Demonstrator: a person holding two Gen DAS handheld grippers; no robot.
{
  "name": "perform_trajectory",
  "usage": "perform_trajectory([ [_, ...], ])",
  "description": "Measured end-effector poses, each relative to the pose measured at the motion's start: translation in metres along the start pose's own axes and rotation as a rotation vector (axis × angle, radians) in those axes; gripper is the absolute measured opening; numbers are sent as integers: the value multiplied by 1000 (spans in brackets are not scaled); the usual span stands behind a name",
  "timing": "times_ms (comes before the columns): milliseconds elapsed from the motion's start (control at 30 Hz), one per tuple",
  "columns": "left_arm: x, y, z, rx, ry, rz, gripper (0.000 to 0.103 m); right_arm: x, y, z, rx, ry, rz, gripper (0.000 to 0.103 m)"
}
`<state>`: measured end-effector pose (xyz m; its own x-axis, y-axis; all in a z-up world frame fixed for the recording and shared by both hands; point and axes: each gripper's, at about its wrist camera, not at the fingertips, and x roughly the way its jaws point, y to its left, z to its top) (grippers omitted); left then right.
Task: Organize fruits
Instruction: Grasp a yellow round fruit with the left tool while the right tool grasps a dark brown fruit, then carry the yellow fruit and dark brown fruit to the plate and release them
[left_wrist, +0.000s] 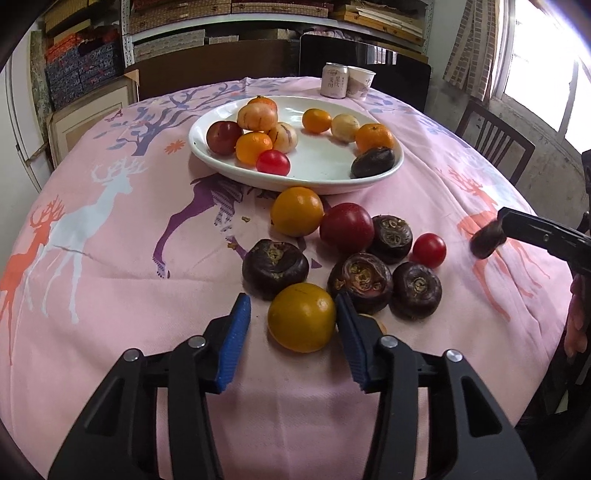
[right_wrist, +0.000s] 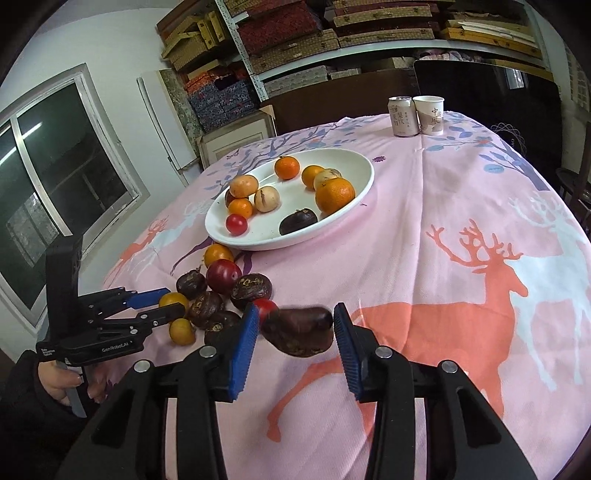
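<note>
Left hand-held gripper (left_wrist: 291, 325): lower centre of the left wrist view; blue pads spread round a yellow-orange fruit (left_wrist: 302, 317) — the right pad touches its side, the left pad stands clear, so no pinch yet.
Step in hand, left: judged to be closing on this fruit; centre it between the pads before squeezing, since a round fruit pushed from one side will likely roll.
Loose fruits: middle of the left wrist view, on the pink worktop (left_wrist: 110, 302); dark water chestnuts (left_wrist: 275, 266), a red plum (left_wrist: 346, 228), an orange fruit (left_wrist: 296, 211) and a small red tomato (left_wrist: 429, 250) lie touching or just beside one another.
In the way: a water chestnut touches the outside of the right pad; a careless lift may drag it along.
White plate (left_wrist: 317, 177): upper centre, beyond the pile; it already carries oranges, pale fruits, a red tomato and one dark fruit, with bare space in the middle — the likely goal.
Can (left_wrist: 334, 80) and paper cup (left_wrist: 361, 83): upper centre, behind the plate, well apart from the work.
Right hand-held gripper (right_wrist: 295, 328): lower centre of the right wrist view; pinching a dark water chestnut (right_wrist: 297, 330), lifted clear of the cloth.
Step in hand, right: carry it over the pile to the plate's bare middle and lower it before releasing.
</note>
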<state>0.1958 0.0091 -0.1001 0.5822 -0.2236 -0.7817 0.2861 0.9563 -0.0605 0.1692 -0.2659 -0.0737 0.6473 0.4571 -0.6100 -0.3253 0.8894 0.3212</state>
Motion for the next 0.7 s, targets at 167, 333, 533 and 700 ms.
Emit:
perform_trajectory([
  [167,5,8,-4,-51,14,-34,59,-3,10,0,-31,-14,7,40],
  [333,4,-1,-7,-56,-1,-79,36,0,5,-4,-52,27,-31,41],
  [533,-2,2,-8,-87,-17,-120,36,-9,1,-8,-52,18,-43,44],
  [700,-35,10,-7,-113,-92,-127,36,-2,18,-20,-175,77,-80,54],
])
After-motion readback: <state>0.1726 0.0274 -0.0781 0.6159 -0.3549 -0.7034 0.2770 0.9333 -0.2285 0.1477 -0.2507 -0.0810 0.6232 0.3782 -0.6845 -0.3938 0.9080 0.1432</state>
